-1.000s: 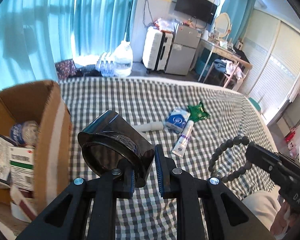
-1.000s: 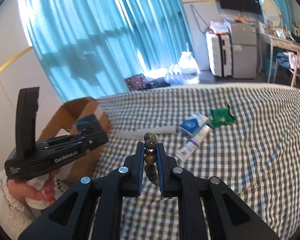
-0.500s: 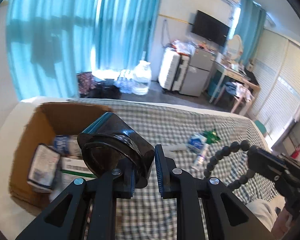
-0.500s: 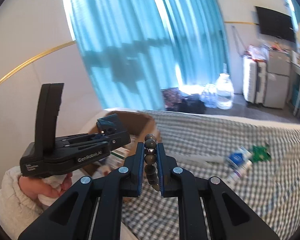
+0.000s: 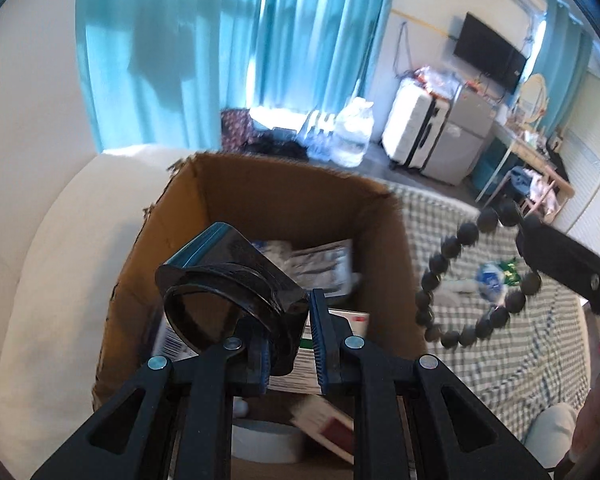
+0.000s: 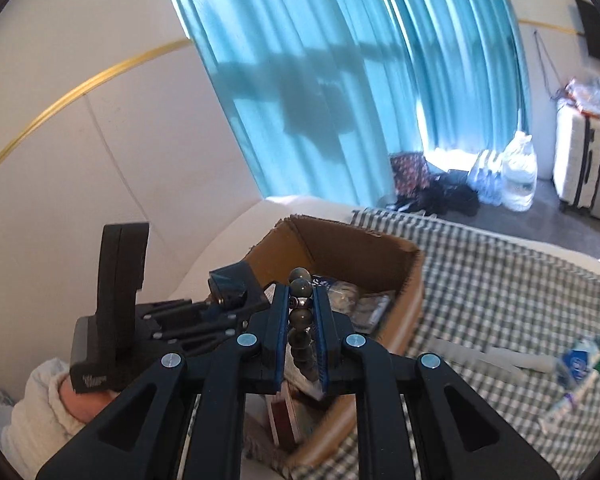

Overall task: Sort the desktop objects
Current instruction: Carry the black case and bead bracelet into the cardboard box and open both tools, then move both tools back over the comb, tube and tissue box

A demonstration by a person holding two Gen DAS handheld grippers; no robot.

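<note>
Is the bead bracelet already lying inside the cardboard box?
No, the bead bracelet hangs in the air from the right tongs, off to the side of the cardboard box.

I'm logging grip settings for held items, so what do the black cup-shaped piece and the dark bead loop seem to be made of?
The black cup-shaped piece looks like glossy, slightly translucent dark plastic: sharp highlights and a see-through tint. The dark bead loop has round beads with a dull sheen, brownish-grey close up, so possibly polished wood or stone; the pictures leave that open.
</note>
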